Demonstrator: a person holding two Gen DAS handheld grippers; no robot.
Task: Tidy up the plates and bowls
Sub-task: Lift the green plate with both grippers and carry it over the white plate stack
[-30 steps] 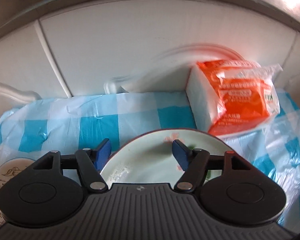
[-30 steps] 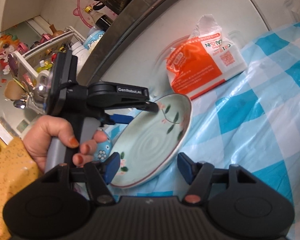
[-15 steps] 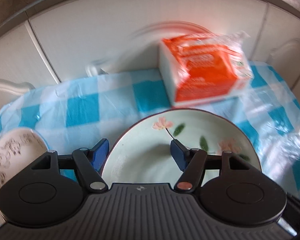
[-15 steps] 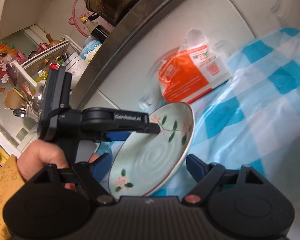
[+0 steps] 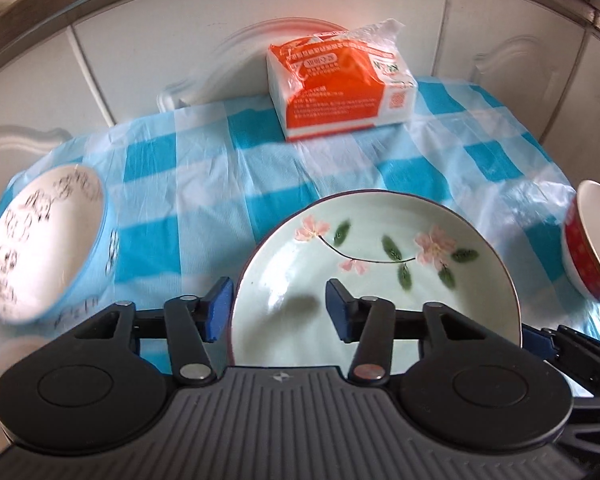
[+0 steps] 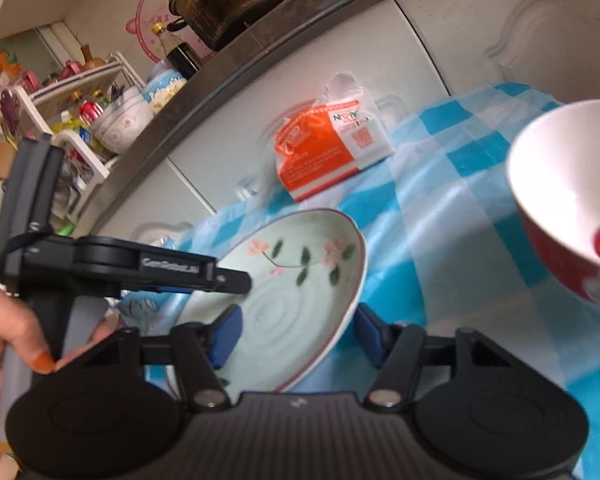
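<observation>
Blue-and-white checked cloth [image 5: 204,184] covers the worktop, and nothing on it is stacked yet, so I judge the sorting barely begun. At the left edge lies a patterned bowl [image 5: 40,248], white inside and blue outside, tipped on its side and smeared by blur. In the middle, towards the near edge, sits the pale green flowered plate [image 5: 380,264], which both my tools are closing in on. My left gripper [image 5: 278,308] straddles the plate's left rim, one pad outside and one over the dish. Its jaws have just been closing but stand apart, with no pad pressing. My right gripper [image 6: 296,332] does the same at the plate's right rim: jaws just closing, rim between them, not clamped. At the right edge is a red bowl [image 5: 592,240], white inside. Left to do: grip the plate, place it, then gather both bowls.

My gripper bodies hide the plate's near rim. I cannot tell whether the plate lies flat or is already tilted. Both bowls are cut off by the edges of the left wrist view.
</observation>
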